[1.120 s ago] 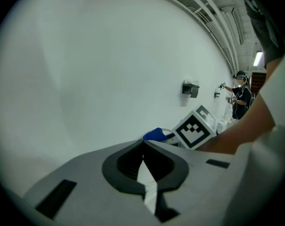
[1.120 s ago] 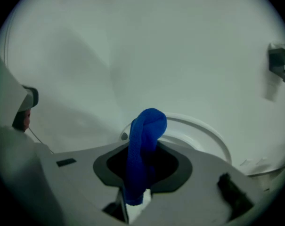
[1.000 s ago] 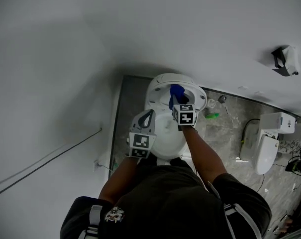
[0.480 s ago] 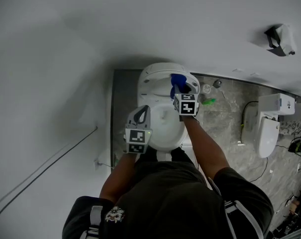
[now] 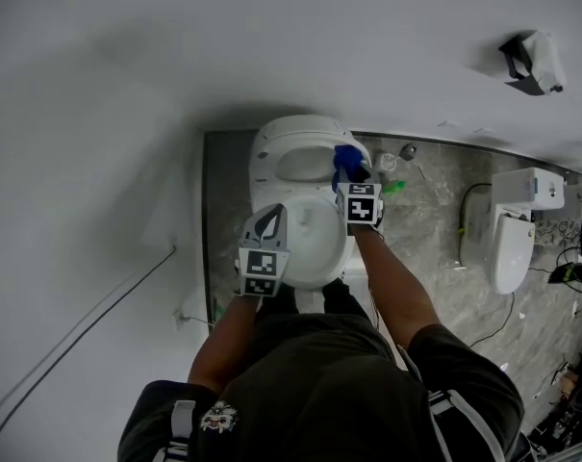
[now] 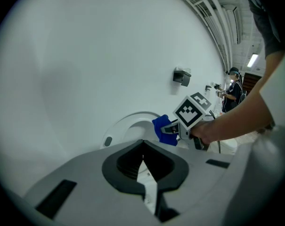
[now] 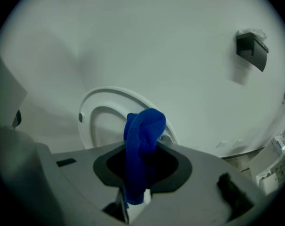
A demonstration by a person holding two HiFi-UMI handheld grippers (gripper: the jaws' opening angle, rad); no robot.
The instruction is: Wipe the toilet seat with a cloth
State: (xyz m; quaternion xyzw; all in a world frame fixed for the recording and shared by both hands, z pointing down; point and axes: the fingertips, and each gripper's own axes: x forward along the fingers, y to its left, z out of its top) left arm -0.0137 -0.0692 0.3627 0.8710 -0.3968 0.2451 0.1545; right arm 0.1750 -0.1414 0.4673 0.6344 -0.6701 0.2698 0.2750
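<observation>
The white toilet stands against the wall with its seat tipped up. My right gripper is shut on a blue cloth, which it holds against the right side of the raised seat. In the right gripper view the cloth bulges out of the shut jaws in front of the seat ring. My left gripper hangs over the bowl's left rim, shut and holding nothing. The left gripper view shows its jaws closed, with the cloth and the right gripper beyond them.
A second toilet stands to the right on the grey stone floor. A green item and small bottles lie beside the near toilet. A dark paper holder hangs on the wall. A cable runs along the left wall.
The right gripper has carried the blue cloth from the middle of the raised seat toward its right edge. The left gripper has stayed by the bowl's left rim.
</observation>
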